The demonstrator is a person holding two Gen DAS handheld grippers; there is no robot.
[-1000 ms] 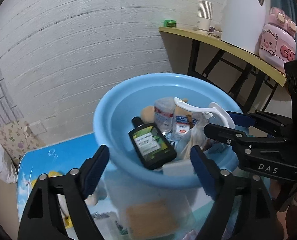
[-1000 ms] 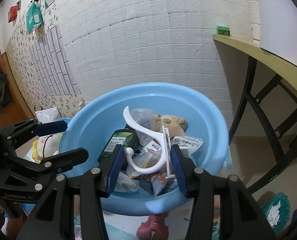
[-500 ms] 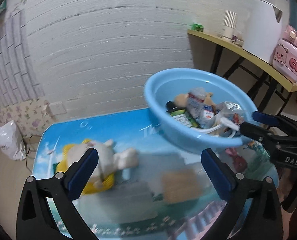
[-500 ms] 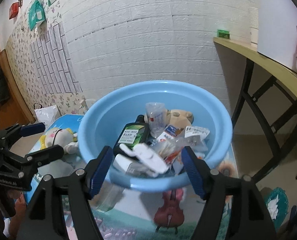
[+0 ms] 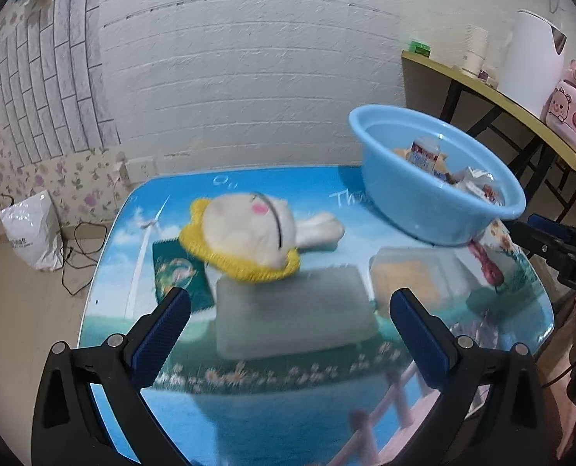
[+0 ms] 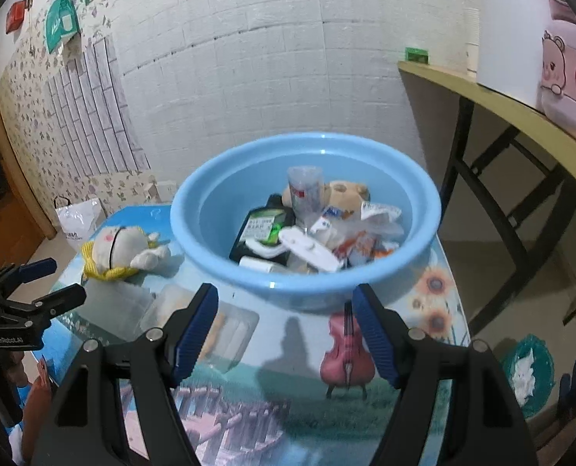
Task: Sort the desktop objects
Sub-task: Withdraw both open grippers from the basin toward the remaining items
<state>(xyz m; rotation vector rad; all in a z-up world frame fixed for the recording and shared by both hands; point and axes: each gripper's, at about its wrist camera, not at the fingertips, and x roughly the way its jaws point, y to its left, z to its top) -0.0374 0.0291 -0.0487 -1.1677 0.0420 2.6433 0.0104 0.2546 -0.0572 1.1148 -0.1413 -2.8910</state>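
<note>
both grippers have backed off the basin (image 6: 307,287), jaws apart and empty. next, bring the left gripper (image 5: 288,322) squarely over the plush toy (image 5: 257,237) and pinch its body.

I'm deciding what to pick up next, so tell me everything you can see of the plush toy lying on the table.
The plush toy is cream-white and soft-looking, with a pink cheek patch, a thin dark line across its head and a yellow knitted frill around it. It lies on its side on the picture-printed table, one stubby limb stretched toward the blue basin, apart from it. Its lower edge rests on a translucent flat box. No gripper touches it.
</note>
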